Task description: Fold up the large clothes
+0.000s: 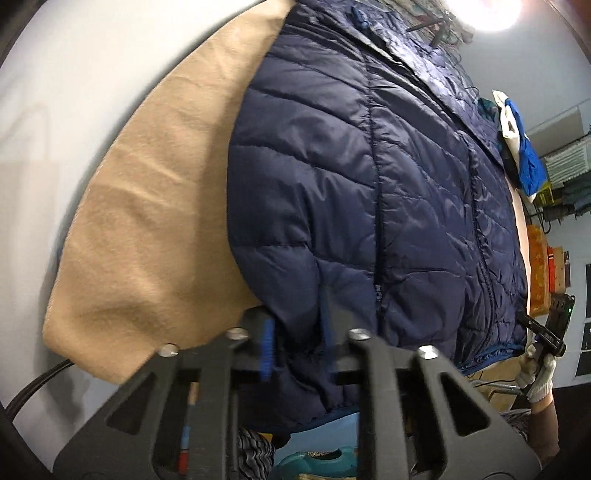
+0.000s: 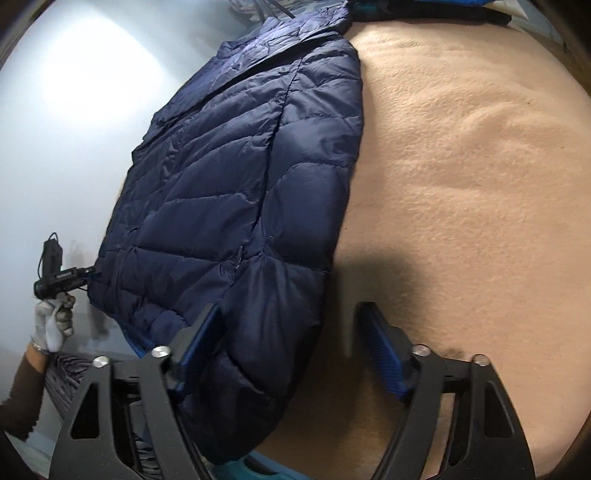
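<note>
Both tools at jacket hem.

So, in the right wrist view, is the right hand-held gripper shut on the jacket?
No, the right hand-held gripper is open, its pads spread wide, one beside the jacket hem and one over the blanket.

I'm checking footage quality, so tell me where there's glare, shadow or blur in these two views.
Left wrist view: a ceiling light blows out the top right, and the left gripper looks blurred. Right wrist view: the right gripper casts a dark shadow on the tan fleece blanket beside the navy quilted puffer jacket.
</note>
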The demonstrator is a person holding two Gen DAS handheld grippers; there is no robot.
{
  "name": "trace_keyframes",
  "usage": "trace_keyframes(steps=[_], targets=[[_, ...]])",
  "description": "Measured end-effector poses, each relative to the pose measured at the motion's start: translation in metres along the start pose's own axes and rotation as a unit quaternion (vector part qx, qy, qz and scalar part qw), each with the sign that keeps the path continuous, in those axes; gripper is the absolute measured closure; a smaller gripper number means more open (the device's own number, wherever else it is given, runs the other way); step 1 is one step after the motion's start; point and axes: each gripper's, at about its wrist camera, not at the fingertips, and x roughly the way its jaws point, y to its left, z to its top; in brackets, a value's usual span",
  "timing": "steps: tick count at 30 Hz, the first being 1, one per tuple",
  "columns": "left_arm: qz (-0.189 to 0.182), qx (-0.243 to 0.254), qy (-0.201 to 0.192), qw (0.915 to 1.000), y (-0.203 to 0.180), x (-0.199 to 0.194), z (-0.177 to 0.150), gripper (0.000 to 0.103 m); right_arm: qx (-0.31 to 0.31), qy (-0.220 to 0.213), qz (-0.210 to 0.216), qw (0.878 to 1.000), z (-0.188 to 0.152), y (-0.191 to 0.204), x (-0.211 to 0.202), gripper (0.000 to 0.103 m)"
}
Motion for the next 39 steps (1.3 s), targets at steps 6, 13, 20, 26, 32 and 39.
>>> trace_keyframes(steps=[6,13,20,26,32,39], targets=[[-0.021,0.000,-0.026,0.9994,-0.005,-0.014,0.001,0.096,-0.001,0.009,0.027,1.000,0.002,0.007,0.003,0.094],[-0.065,-0.016,-0.083,0.9943,-0.015,-0.050,0.016,0.097,-0.004,-0.047,0.039,0.998,0.014,0.020,-0.027,0.098],[-0.095,-0.017,-0.143,0.9850,-0.031,-0.089,0.046,0.097,0.016,-0.113,0.050,0.992,0.032,0.027,-0.059,0.099],[-0.096,-0.002,-0.177,0.9795,-0.052,-0.109,0.084,0.097,0.020,-0.144,0.042,0.988,0.068,0.040,-0.079,0.099],[-0.092,0.009,-0.201,0.9752,-0.069,-0.114,0.123,0.098,0.018,-0.167,0.031,0.985,0.107,0.046,-0.092,0.099],[-0.086,0.008,-0.221,0.9715,-0.075,-0.101,0.172,0.098,0.022,-0.174,0.012,0.984,0.161,0.045,-0.086,0.099]])
